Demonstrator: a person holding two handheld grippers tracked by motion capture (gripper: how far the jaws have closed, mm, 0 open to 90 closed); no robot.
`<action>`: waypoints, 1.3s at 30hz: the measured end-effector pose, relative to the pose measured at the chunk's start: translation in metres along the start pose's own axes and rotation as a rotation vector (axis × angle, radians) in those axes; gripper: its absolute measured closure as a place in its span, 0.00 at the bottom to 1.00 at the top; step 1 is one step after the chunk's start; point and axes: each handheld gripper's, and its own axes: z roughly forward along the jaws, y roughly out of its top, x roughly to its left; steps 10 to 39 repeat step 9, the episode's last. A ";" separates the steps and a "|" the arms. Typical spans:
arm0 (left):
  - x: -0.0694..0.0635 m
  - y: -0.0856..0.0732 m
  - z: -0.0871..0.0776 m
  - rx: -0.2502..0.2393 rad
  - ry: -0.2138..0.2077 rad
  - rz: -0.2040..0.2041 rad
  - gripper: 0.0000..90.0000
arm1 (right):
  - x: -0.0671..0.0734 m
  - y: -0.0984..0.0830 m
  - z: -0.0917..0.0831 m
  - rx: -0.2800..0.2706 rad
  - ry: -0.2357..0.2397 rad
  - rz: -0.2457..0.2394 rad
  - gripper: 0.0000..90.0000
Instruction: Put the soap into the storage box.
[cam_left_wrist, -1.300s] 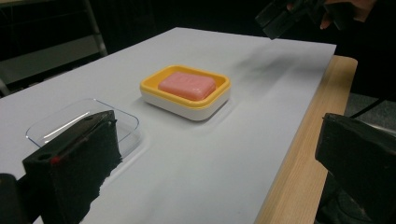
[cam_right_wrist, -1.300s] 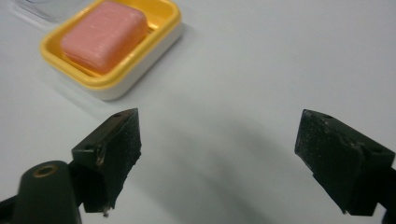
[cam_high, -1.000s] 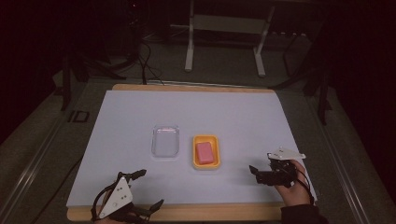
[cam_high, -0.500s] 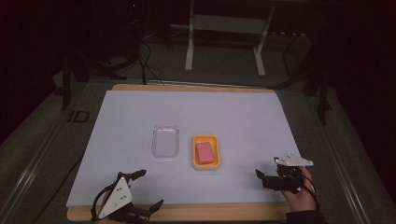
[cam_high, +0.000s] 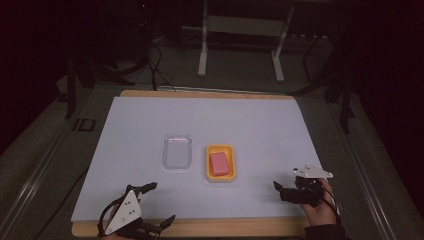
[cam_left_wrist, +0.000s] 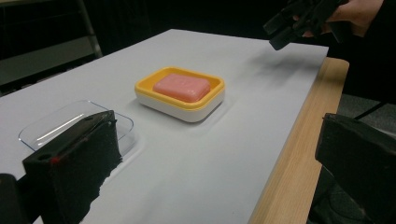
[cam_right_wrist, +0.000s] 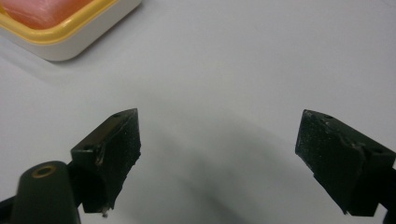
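A yellow soap dish (cam_high: 220, 163) holding a pink soap bar (cam_high: 219, 163) sits mid-table, with a clear plastic lid (cam_high: 178, 151) just left of it. My left gripper (cam_high: 160, 202) rests at the near left edge, jaws wide open and empty. In the left gripper view that gripper (cam_left_wrist: 217, 135) faces the dish (cam_left_wrist: 180, 100), the soap (cam_left_wrist: 182, 87) and the lid (cam_left_wrist: 70, 123). My right gripper (cam_high: 281, 191), held in a hand, hovers right of the dish and near the front edge. In its own view the right gripper (cam_right_wrist: 219, 135) is open over bare white surface, the dish corner (cam_right_wrist: 60, 28) at top left.
A white sheet (cam_high: 250, 125) covers a wooden board whose edge (cam_left_wrist: 289, 154) runs along the near side. Behind the table stand a metal frame (cam_high: 240, 45) and cables (cam_high: 155, 65) on the dark floor. The right gripper (cam_left_wrist: 303, 18) appears at the top right of the left gripper view.
The right hand and its gripper have drifted slightly right and toward the near edge, away from the soap dish. The left gripper, dish and lid have not moved.
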 end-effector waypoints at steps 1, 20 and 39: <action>0.000 0.000 0.000 0.000 -0.001 -0.001 0.00 | 0.000 0.000 0.000 0.000 -0.001 -0.002 0.15; 0.000 0.000 0.001 0.007 -0.002 0.004 0.00 | 0.001 0.000 0.001 0.004 0.007 0.001 0.15; 0.000 0.000 0.001 0.007 -0.002 0.004 0.00 | 0.001 0.000 0.001 0.004 0.007 0.001 0.15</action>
